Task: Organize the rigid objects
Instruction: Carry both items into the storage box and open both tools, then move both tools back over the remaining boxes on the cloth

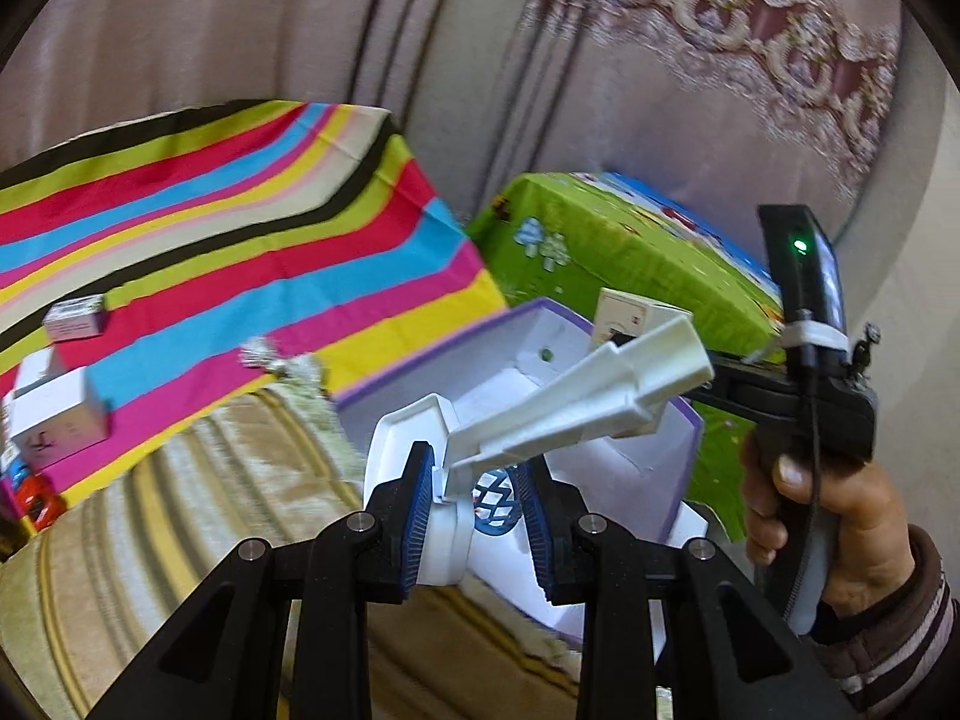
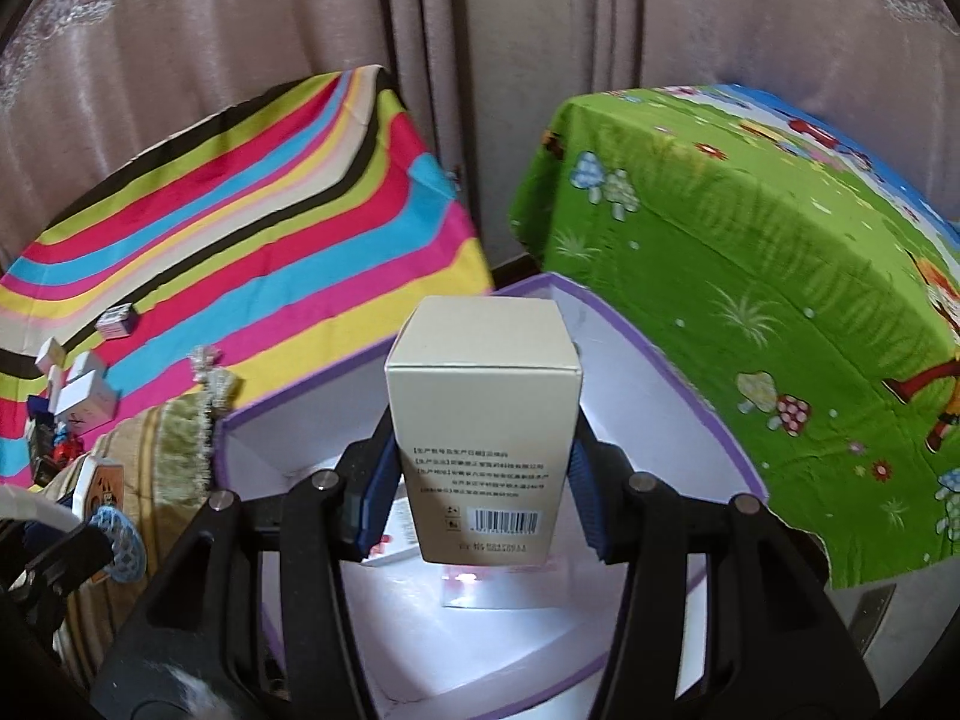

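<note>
The beige carton (image 2: 483, 420) clamped in the right claw (image 2: 480, 474) bears several lines of small Chinese print, too fine to read, between the pads. Below them sits a barcode (image 2: 507, 521), with an upside-down, blurred string of digits under it.

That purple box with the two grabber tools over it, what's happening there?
A person is tidying small items into the open purple-rimmed box, a handheld gripper in each hand. The right gripper is shut on a beige carton, held above the box's white interior. The left gripper is shut on a white plastic piece at the box's near edge. Several small boxes lie on the striped cloth to the left. Neither held item is released yet.
</note>
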A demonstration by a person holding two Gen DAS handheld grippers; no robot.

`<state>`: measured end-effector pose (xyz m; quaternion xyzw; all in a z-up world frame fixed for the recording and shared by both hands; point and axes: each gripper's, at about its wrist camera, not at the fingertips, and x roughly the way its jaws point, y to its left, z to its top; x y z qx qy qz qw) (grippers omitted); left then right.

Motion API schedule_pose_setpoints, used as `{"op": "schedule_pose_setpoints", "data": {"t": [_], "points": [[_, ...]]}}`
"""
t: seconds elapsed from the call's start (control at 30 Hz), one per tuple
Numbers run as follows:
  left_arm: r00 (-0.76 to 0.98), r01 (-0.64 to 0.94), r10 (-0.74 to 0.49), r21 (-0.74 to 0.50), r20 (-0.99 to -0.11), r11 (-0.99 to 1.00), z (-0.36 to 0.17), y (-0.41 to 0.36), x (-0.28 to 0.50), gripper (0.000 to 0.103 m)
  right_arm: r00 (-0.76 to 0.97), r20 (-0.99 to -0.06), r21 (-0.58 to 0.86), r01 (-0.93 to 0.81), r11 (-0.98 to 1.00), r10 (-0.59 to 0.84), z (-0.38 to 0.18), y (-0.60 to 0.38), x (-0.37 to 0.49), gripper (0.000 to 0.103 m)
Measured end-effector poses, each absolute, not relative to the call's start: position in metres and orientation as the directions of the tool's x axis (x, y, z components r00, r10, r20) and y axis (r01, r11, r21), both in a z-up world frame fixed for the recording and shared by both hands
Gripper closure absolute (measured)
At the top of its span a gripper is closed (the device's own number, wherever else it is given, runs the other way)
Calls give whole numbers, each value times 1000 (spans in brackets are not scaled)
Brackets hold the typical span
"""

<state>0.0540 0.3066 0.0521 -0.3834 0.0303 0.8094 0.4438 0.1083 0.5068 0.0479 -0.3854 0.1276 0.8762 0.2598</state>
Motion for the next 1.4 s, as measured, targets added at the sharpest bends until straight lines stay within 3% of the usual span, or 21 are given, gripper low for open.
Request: {"op": "schedule_pose_setpoints", "data": {"t": [0.07,0.13,0.2,0.23,0.3,0.67,0.93,1.4], "points": [[-293,-754,701,-295,-650,-588,51,313,57,66,-558,-748,31,-570,-821,359,46,512,112,48],[-284,-757,699,-295,-656,-584,50,316,58,39,-549,-750,29,-585,-811,369,45,516,116,47],[-289,-756,701,-294,-653,-585,50,316,58,33,-533,-757,20,-597,-802,378,43,520,118,40],[-287,-755,703,-298,-651,-584,50,315,58,33,-531,-759,21,-600,-800,378,42,521,119,31],[-287,-747,702,-307,-652,-590,49,314,56,33,-529,-759,23,-606,-795,381,42,523,120,26],[-404,-659,634,-271,-660,-701,54,285,44,32,-549,-768,24,-542,-840,332,40,498,106,26],[-473,-535,590,-318,-655,-783,53,239,21,32,-577,-772,31,-455,-890,268,39,459,88,26],[-605,-165,436,-431,-666,-887,41,119,-24,32,-598,-787,23,-279,-960,155,34,391,55,25]]}}
